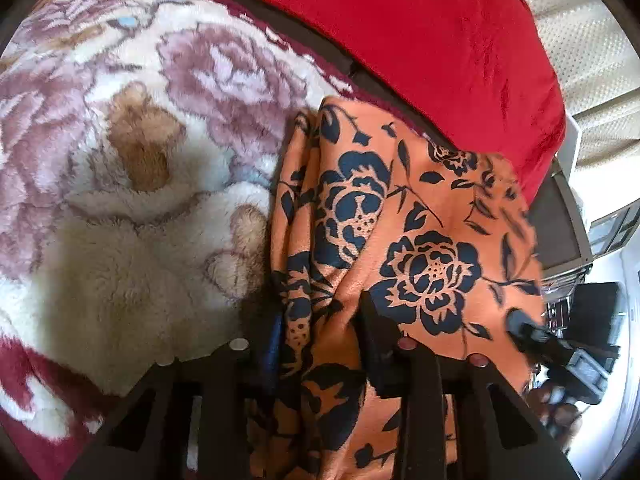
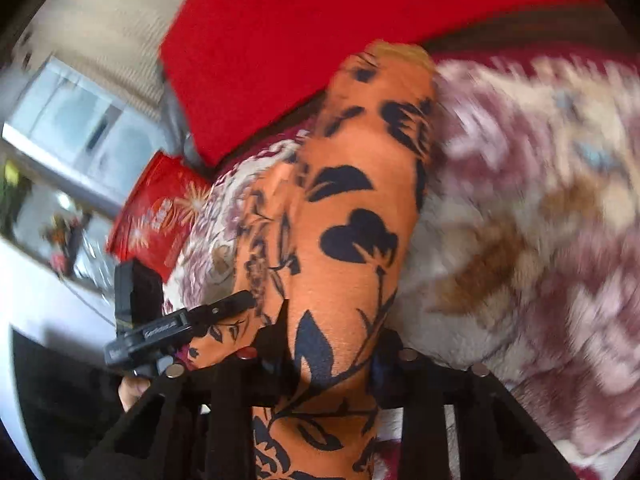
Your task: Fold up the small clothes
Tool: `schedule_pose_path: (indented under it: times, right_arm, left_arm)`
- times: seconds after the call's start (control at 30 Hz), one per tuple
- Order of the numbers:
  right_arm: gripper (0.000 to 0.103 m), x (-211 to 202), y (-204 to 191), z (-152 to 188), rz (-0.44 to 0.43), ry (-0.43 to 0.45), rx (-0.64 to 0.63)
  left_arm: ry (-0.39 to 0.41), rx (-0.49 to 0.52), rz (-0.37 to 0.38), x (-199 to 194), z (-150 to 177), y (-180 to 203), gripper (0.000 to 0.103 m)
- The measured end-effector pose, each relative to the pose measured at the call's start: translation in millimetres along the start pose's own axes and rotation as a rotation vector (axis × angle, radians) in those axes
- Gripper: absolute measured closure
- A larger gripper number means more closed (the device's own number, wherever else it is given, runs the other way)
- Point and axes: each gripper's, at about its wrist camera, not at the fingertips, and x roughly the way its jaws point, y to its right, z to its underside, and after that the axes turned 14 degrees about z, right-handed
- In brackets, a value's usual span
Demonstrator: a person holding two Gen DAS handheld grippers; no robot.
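Both your left gripper [image 1: 320, 320] and right gripper [image 2: 324, 344] pinch the soft orange floral garment [image 1: 400, 220]; a fuzzy rose-patterned blanket [image 1: 140, 160] lies beside, a red cushion [image 1: 440, 32] beyond.

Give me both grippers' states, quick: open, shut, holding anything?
Left gripper: shut on the orange floral garment, cloth bunched between its fingers.
Right gripper: shut on the same garment.
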Motion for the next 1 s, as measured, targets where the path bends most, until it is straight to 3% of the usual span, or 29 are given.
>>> schedule_pose_path:
  times: [0.13, 0.23, 0.33, 0.4, 0.47, 0.5, 0.53, 0.6, 0.77, 0.87, 1.0]
  right_arm:
    - [0.074, -42, -37, -19, 0.034, 0.080, -0.161]
    - [0.074, -79, -26, -31, 0.040, 0.153, -0.172]
    - [0.073, -102, 26, -44, 0.044, 0.174, -0.092]
    - [0.071, -92, 68, -50, 0.028, 0.135, -0.013]
    - [0.062, -63, 116, -47, 0.027, 0.044, 0.097]
    - [0.051, -46, 139, -40, 0.059, -0.004, 0.159]
    - [0.040, -34, 155, -32, 0.052, -0.031, 0.200]
    - [0.036, -38, 168, -24, -0.028, 0.008, 0.260]
    - [0.035, -88, 151, -30, 0.063, 0.160, 0.209]
    - [0.034, -125, 124, -28, -0.012, 0.237, 0.158]
    - [0.031, -133, 85, -17, -0.138, 0.212, 0.090]
  left_arm:
    - [0.071, 0.064, 0.055, -13, 8, 36, 0.074]
    - [0.098, 0.128, 0.113, -6, 12, 73, 0.073]
    - [0.037, 0.147, 0.099, 32, 13, 97, 0.073]
    - [-0.038, 0.150, -0.007, 70, 17, 97, 0.068]
    - [-0.058, 0.116, -0.028, 86, 21, 88, 0.055]
    - [-0.038, 0.108, -0.032, 83, 22, 86, 0.048]
    - [-0.035, 0.114, -0.055, 75, 22, 86, 0.047]
    - [-0.028, 0.144, -0.078, 59, 25, 91, 0.047]
    - [0.057, 0.236, -0.131, 6, 42, 113, 0.048]
    - [0.057, 0.235, -0.113, 3, 49, 115, 0.048]
    - [0.018, 0.209, -0.134, 28, 53, 105, 0.049]
